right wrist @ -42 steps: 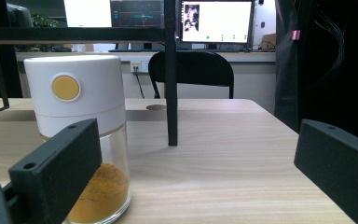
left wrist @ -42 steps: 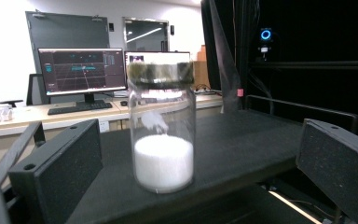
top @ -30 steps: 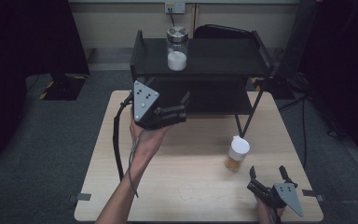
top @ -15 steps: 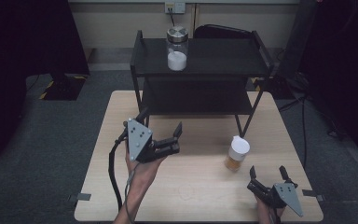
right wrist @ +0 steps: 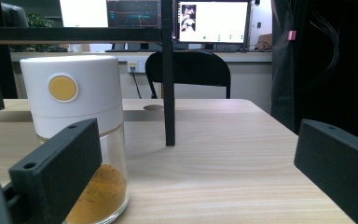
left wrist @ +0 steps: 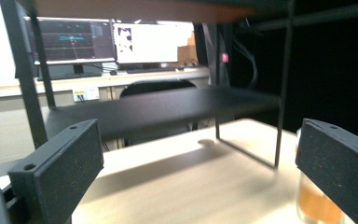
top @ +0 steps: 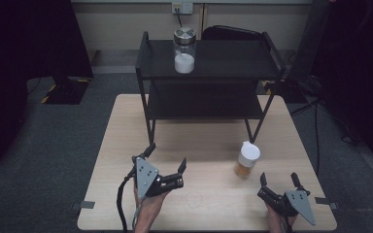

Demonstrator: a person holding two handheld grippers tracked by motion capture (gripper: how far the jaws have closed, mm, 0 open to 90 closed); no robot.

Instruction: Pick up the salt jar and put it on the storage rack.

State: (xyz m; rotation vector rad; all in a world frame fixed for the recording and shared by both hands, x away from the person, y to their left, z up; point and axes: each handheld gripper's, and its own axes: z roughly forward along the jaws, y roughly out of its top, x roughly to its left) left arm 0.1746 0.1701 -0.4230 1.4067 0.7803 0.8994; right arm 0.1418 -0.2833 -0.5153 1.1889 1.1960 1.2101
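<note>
The left tongs (top: pixel 166 158) sit in the lower left-centre of the high view, jaws spread wide with nothing between them, held just above the counter (top: pixel 199 145). The right tongs (top: pixel 278 178) rest in the lower right corner, jaws likewise apart and empty. The spice jar (top: pixel 246 160), white-capped with orange powder in its base, stands upright on the counter right of centre, just up-left of the right tongs and apart from both. In the right gripper view the jar (right wrist: pixel 81 140) looms at the left, seemingly partly behind the left jaw. A black shelf rack (top: pixel 209 73) fills the upper middle, carrying a glass jar (top: pixel 184 50) of white powder.
</note>
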